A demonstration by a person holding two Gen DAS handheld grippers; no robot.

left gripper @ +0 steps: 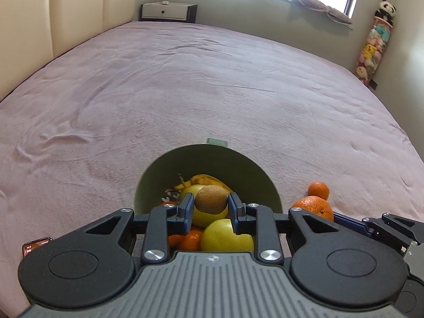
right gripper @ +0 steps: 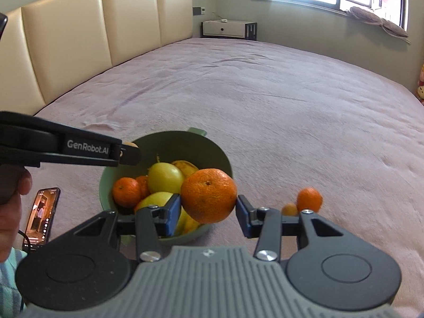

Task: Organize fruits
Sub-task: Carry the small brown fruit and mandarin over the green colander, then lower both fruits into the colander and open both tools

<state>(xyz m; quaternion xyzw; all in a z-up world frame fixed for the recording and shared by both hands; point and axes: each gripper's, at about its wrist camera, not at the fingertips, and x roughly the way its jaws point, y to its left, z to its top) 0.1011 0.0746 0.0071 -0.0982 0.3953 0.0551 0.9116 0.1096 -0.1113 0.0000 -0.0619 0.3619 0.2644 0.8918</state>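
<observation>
A green bowl (left gripper: pixel 206 159) (right gripper: pixel 185 143) sits on the bed and holds yellow apples (right gripper: pixel 165 177), oranges (right gripper: pixel 126 192) and a banana (right gripper: pixel 185 165). My left gripper (left gripper: pixel 211 208) is shut on a brown kiwi (left gripper: pixel 211 198) and holds it above the bowl; it shows from the side in the right wrist view (right gripper: pixel 129 152). My right gripper (right gripper: pixel 209 212) is shut on a large orange (right gripper: pixel 209 194) at the bowl's right rim. A small orange (right gripper: pixel 309 200) (left gripper: pixel 318 189) and a smaller orange fruit (right gripper: pixel 289 209) lie on the bed to the right.
A pink bedspread (left gripper: pixel 212 79) covers the bed. A lit phone (right gripper: pixel 41 218) (left gripper: pixel 35 245) lies left of the bowl, beside a person's hand (right gripper: pixel 13 206). A cream headboard (right gripper: pixel 79 34), a white nightstand (right gripper: pixel 225 29) and stuffed toys (left gripper: pixel 371 50) stand around the bed.
</observation>
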